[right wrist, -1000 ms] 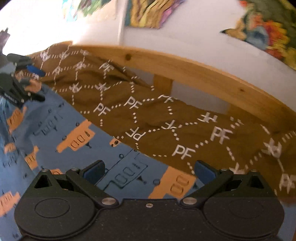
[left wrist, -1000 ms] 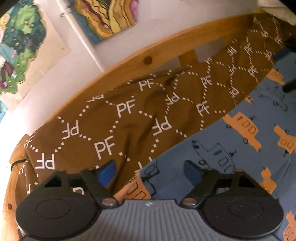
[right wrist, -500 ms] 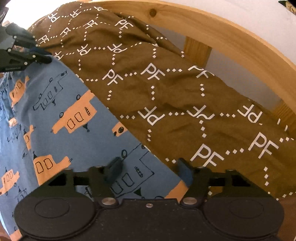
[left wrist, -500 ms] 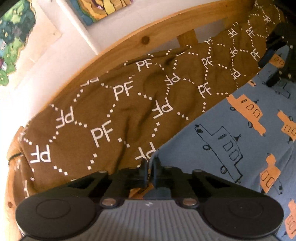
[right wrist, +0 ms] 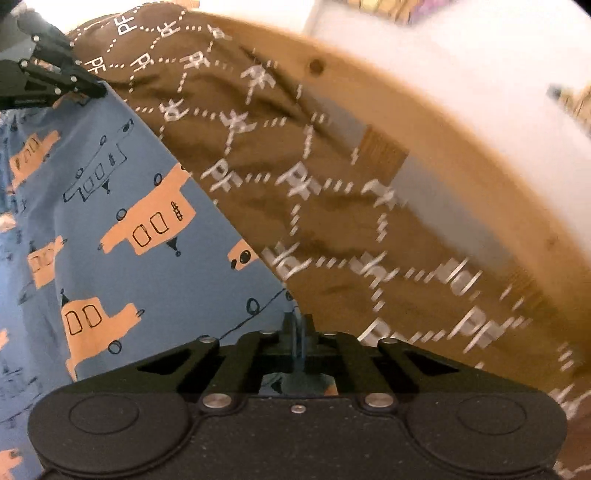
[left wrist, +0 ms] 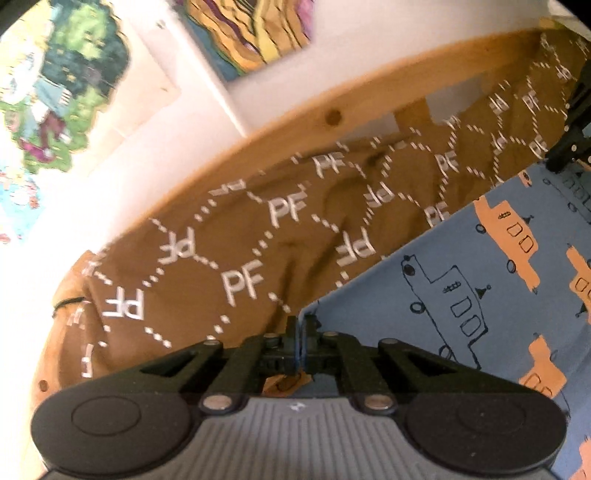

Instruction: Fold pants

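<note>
Blue pants (left wrist: 461, 280) printed with orange vehicles lie flat on a brown "PF" blanket (left wrist: 258, 258). My left gripper (left wrist: 300, 326) is at the pants' corner, its jaws closing tight with the fabric edge pinched between them. The right gripper (right wrist: 298, 326) is at the pants' (right wrist: 110, 221) other corner, jaws closing together on the blue cloth there. Each gripper shows in the other's view: the right gripper (left wrist: 570, 147) at the far right edge, the left gripper (right wrist: 55, 81) at the upper left, both at the same long edge of the pants.
A curved wooden bed rail (left wrist: 332, 118) runs behind the blanket, with a white wall and colourful pictures (left wrist: 258, 33) above it. The same rail (right wrist: 424, 122) crosses the right wrist view, which is blurred.
Both grippers went from wide open to closed on the pants' edge, the left first, then the right. The right wrist view has shifted and rolled, and the pants' edge now looks pulled straight.
</note>
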